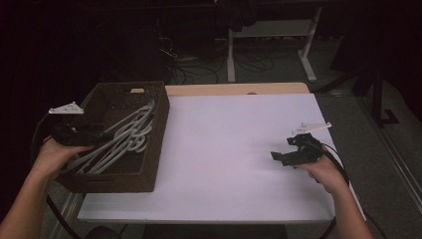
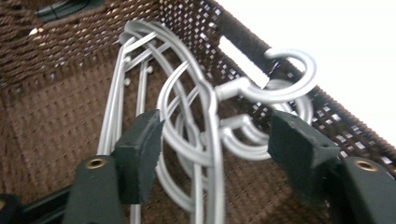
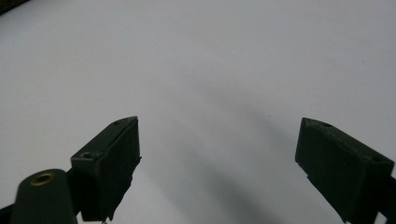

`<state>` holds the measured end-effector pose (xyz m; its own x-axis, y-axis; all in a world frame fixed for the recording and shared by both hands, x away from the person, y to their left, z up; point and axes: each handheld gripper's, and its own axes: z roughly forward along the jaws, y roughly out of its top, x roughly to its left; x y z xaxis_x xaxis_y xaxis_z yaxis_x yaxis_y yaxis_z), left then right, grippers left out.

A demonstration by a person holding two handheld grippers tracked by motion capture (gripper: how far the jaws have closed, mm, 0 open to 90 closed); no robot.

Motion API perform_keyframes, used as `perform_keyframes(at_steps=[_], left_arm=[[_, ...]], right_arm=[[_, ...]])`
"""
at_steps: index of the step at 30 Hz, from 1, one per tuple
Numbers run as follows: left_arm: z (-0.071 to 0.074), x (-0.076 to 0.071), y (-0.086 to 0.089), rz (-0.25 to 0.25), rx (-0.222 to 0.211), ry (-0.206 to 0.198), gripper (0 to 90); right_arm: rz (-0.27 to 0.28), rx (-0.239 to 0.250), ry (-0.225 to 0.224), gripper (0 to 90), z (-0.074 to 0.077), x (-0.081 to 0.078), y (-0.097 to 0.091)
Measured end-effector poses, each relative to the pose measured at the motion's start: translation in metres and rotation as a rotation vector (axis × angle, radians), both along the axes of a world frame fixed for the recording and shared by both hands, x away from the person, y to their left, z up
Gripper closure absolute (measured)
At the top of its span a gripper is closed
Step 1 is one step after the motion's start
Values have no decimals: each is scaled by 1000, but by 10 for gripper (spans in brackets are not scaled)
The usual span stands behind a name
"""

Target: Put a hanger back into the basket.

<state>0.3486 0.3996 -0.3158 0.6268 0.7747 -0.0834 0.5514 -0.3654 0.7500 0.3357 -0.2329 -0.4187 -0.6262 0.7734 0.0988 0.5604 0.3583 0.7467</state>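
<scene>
Hovering inside the wicker basket [image 1: 149,149] at the bench's left edge, the left hand-held gripper [image 2: 215,154] stands open astride the grey hangers [image 2: 205,116], gripping none. The right hand-held gripper [image 1: 278,156] idles open near the right edge, holding nothing.

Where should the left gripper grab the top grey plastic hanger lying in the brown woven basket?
Grip the grey plastic hanger on its straight neck below the hook, coming from above. That stem lies between the left gripper's open jaws and looks narrow enough. The hook leans on the brown woven basket's wall, and the curved arms tangle with other hangers.
</scene>
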Motion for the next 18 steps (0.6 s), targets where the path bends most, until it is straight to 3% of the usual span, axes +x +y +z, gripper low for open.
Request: perform_keyframes(at_steps=[7,18], left_arm=[[9,-1,-13,-39,-76,-21,208],[16,-10,-59,-141,-125,-47,138]], right_arm=[[8,6,-8,135,7,-2,1],[37,36,-28,128,24,-5,6]])
